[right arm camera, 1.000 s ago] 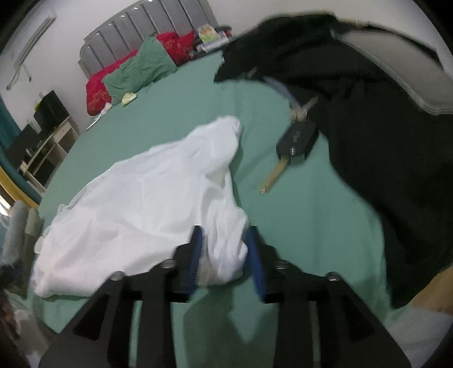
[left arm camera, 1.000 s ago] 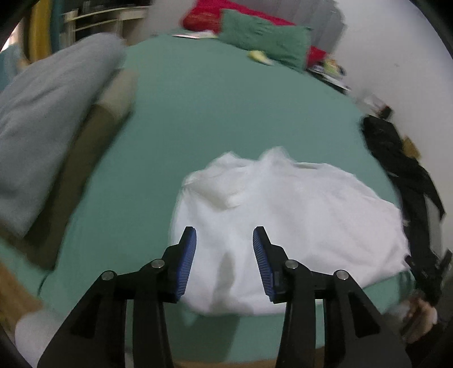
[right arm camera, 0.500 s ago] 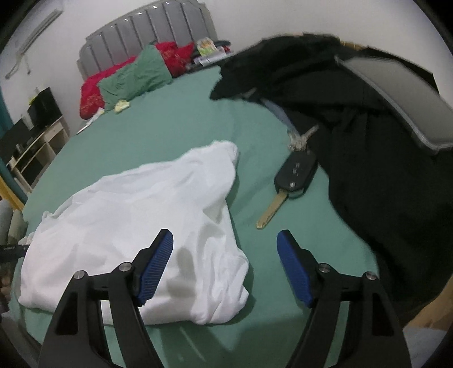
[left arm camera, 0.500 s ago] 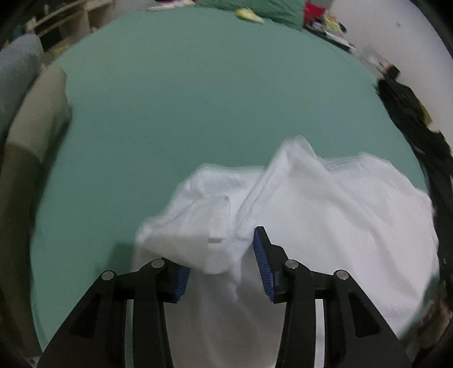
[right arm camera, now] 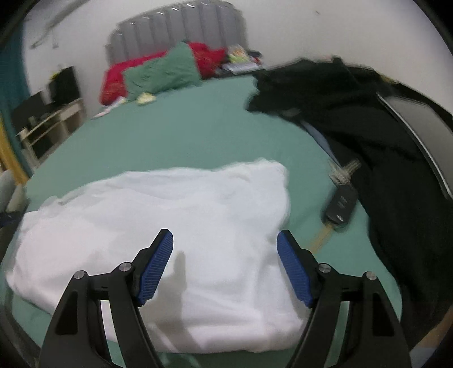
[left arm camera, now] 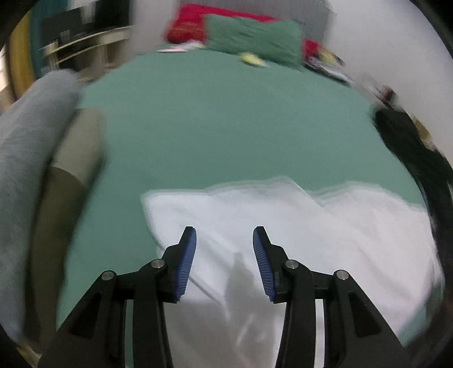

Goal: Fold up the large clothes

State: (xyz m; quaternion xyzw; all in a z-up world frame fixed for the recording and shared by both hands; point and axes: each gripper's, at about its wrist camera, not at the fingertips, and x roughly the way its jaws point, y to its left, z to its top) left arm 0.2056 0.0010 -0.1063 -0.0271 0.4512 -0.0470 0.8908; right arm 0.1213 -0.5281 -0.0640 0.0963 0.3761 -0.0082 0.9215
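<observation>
Right gripper (right arm camera: 225,264): jaws spread wide, having just been opening, nothing pinched between them; it hangs over the near right part of the white garment (right arm camera: 170,226). Left gripper (left arm camera: 224,261): jaws parted with nothing between the blue pads (left arm camera: 187,263), poised over the garment's near left part. The white garment lies in a loose, roughly folded heap at the near edge of the green bed (right arm camera: 184,133). Just beside its right edge, apart from it, lies a car key (right arm camera: 339,206) with a key bunch; beyond that, along the bed's right edge, a black garment (right arm camera: 382,158). At the far edge, a green pillow (left arm camera: 254,39) rests against a red one (left arm camera: 189,25).
</observation>
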